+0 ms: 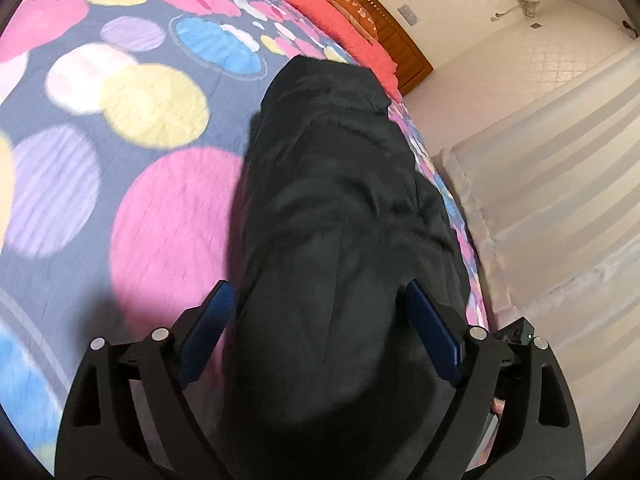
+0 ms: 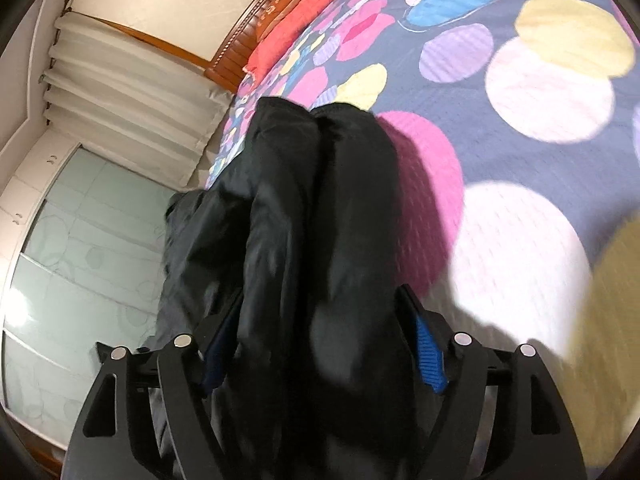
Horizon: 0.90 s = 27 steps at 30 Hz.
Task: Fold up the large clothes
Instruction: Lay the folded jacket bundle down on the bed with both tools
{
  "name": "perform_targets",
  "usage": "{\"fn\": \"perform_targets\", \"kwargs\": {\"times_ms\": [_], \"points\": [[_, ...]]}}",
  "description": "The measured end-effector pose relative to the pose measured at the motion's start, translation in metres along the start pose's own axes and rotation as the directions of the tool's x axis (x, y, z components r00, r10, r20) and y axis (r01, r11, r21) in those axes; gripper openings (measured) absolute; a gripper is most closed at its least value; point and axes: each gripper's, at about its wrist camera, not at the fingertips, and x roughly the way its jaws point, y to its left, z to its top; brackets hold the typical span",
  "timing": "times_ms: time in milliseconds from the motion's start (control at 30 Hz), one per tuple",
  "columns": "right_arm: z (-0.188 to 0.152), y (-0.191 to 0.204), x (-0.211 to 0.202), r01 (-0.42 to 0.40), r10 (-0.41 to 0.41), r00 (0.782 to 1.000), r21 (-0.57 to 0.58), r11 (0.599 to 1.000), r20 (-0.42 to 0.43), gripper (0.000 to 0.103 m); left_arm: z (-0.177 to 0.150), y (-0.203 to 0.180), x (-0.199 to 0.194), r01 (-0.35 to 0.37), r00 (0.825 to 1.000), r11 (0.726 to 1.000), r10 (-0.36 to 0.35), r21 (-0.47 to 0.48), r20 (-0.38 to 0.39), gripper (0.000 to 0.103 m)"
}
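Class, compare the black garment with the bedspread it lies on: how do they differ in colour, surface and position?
The black garment is one plain dark colour; the bedspread is grey-blue with pink, yellow, purple and blue circles. The garment is bunched and creased; the bedspread lies flat. The garment sits along the bed's edge; the bedspread covers the whole bed. Both are cloth.

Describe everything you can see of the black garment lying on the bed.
The black garment is a large, dark piece of smooth, slightly shiny fabric, wrinkled and gathered into a long narrow bundle. It lies along the edge of the bed's dotted bedspread, with part of it hanging over the side in the right wrist view. Its near end sits between the blue pads of the left claw and of the right claw, both spread wide; neither clearly presses it.
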Motion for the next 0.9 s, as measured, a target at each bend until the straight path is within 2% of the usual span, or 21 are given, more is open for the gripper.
{"fn": "perform_targets", "kwargs": {"times_ms": [233, 300, 333, 367, 400, 467, 633, 767, 900], "points": [[-0.036, -0.007, -0.014, 0.005, -0.006, 0.999, -0.029, 1.000, -0.037, 0.080, -0.036, 0.001, -0.004, 0.036, 0.999, 0.999, -0.036, -0.009, -0.019, 0.092], [-0.036, -0.006, -0.011, 0.004, -0.006, 0.999, -0.031, 1.000, -0.035, 0.080, -0.037, -0.003, -0.002, 0.014, 1.000, 1.000, -0.014, 0.002, -0.012, 0.091], [-0.035, -0.004, -0.009, -0.005, 0.003, 0.999, -0.030, 1.000, -0.051, 0.076, -0.038, -0.006, -0.002, -0.004, 1.000, 1.000, 0.004, 0.007, -0.011, 0.085], [-0.036, -0.001, -0.009, 0.010, -0.012, 0.998, -0.035, 0.999, -0.063, 0.060, -0.038, -0.010, -0.003, -0.028, 1.000, 0.999, 0.028, 0.017, -0.007, 0.080], [-0.039, 0.002, -0.011, 0.037, -0.040, 0.997, -0.048, 0.998, -0.062, 0.049, -0.040, -0.014, -0.005, -0.043, 0.999, 0.999, 0.044, 0.025, -0.004, 0.078], [-0.041, 0.000, -0.017, 0.038, -0.041, 0.998, -0.046, 0.998, -0.056, 0.038, -0.044, -0.019, -0.008, -0.071, 0.997, 0.997, 0.071, 0.041, 0.004, 0.071], [-0.045, -0.019, -0.016, 0.010, -0.009, 0.999, 0.024, 1.000, -0.039, 0.034, -0.048, -0.022, -0.001, -0.126, 0.992, 0.991, 0.125, 0.053, 0.020, 0.069], [-0.038, -0.028, -0.011, -0.011, 0.014, 0.999, 0.059, 0.998, -0.038, 0.033, -0.045, -0.024, 0.005, -0.144, 0.989, 0.988, 0.143, 0.056, 0.023, 0.067], [-0.048, -0.035, -0.019, -0.013, 0.015, 0.999, 0.050, 0.999, -0.036, 0.033, -0.048, -0.026, 0.004, -0.150, 0.988, 0.987, 0.149, 0.061, 0.031, 0.067]]}}
